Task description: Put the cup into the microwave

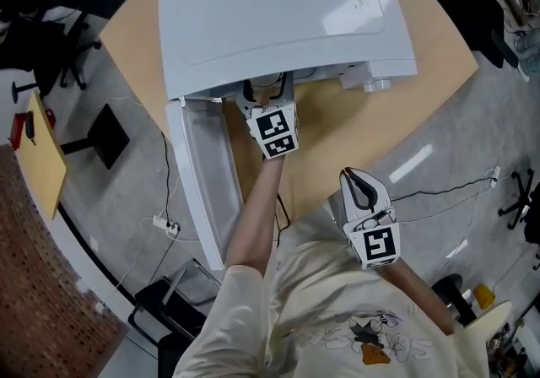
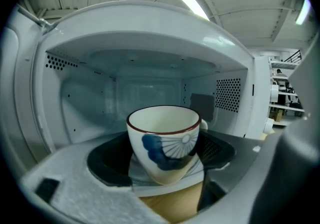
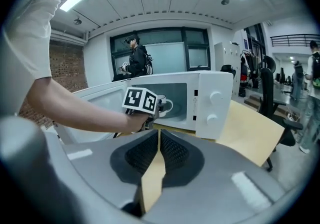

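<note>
Left gripper (image 2: pixel 165 162) with cup (image 2: pixel 164 140) (at microwave (image 2: pixel 150 33))

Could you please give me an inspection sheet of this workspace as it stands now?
Surface: round wooden table, bare beside the microwave.
Job's things: white microwave, door open; cup at the open cavity.
Clutter: nothing seen.
Grippers: left gripper jaws closed on the cup; right gripper jaws together, empty.
Cables: power strip and cords on the floor.
Surroundings: office chair, brick wall, a person standing behind.
</note>
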Motion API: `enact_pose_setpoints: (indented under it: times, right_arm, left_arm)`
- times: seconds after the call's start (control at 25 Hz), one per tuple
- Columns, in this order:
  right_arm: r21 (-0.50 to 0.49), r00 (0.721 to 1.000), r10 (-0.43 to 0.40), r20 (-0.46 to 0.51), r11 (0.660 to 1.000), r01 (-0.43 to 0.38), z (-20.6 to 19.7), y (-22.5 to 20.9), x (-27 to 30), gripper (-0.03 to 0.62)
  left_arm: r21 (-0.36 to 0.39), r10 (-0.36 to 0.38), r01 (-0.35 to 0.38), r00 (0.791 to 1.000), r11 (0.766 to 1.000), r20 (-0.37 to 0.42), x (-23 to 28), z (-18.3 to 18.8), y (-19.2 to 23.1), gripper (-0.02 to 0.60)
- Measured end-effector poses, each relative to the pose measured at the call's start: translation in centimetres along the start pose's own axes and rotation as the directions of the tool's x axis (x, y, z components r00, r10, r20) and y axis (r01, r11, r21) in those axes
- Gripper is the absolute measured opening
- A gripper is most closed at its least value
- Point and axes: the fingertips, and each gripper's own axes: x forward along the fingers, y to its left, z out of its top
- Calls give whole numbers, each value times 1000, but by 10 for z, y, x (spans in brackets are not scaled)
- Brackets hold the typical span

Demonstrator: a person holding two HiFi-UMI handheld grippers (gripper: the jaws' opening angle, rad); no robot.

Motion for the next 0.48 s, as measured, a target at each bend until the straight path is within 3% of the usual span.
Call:
enact_pose_setpoints:
  times: [0.48]
  right_arm:
    - [0,995,-62,84,998,63,36,-17,32,5]
  left_arm:
    - [35,-17,16,1000,999,16,23,3,4,386]
